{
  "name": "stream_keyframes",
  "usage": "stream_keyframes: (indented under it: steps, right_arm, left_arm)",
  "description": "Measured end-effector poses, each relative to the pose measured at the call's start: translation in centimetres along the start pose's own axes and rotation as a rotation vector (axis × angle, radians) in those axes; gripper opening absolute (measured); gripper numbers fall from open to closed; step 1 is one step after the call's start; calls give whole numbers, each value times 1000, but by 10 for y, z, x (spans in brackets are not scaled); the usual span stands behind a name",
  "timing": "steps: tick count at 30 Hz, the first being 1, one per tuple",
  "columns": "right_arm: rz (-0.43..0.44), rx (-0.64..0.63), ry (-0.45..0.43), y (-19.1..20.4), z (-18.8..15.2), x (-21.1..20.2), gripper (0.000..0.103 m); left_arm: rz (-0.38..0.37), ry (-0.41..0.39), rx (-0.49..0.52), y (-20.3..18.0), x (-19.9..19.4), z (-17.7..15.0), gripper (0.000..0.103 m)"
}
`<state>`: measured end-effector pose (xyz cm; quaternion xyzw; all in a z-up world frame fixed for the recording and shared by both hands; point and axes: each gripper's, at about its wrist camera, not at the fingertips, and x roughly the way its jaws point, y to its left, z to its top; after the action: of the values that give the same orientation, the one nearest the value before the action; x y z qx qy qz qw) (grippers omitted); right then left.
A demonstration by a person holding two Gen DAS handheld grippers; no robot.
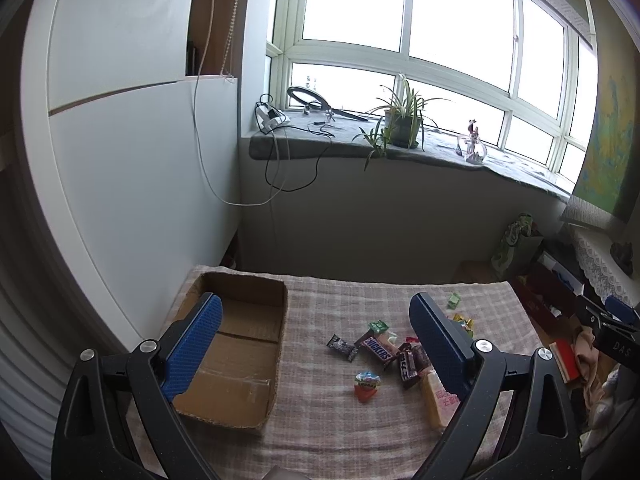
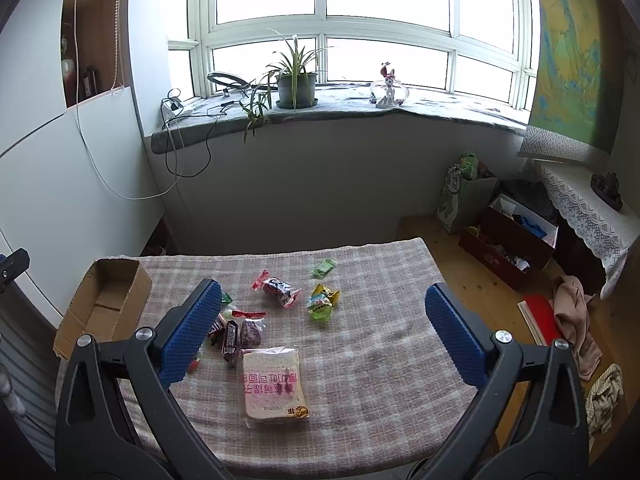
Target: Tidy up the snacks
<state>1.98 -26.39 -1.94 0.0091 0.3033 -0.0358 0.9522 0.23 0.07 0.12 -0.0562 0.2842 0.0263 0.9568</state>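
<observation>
An empty cardboard box (image 1: 240,344) sits at the left of the plaid-clothed table (image 1: 328,432); it also shows in the right wrist view (image 2: 104,304). Loose snacks lie right of it: a Snickers bar (image 1: 378,349), a chocolate egg (image 1: 366,385), dark wrapped bars (image 1: 408,364), a wrapped bread slice (image 2: 274,384), green and yellow candies (image 2: 322,300), a red-ended sweet (image 2: 276,286). My left gripper (image 1: 316,344) is open and empty above the box's right wall. My right gripper (image 2: 320,332) is open and empty above the bread and candies.
A windowsill behind holds a potted plant (image 2: 294,80), cables and a figurine (image 2: 386,86). Right of the table (image 2: 380,352) the floor holds a red storage box (image 2: 508,240), a paper bag (image 2: 460,196), a red book (image 2: 542,318) and cloths. A white cabinet (image 1: 120,160) stands left.
</observation>
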Motion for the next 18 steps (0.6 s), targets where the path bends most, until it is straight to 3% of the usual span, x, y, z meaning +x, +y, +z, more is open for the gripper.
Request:
stream_keyframes:
  steps: [18]
  right_arm:
    - [0,6,6,0,-3,2,103]
  left_arm:
    - [-7,-4,3,-2,0,3,95]
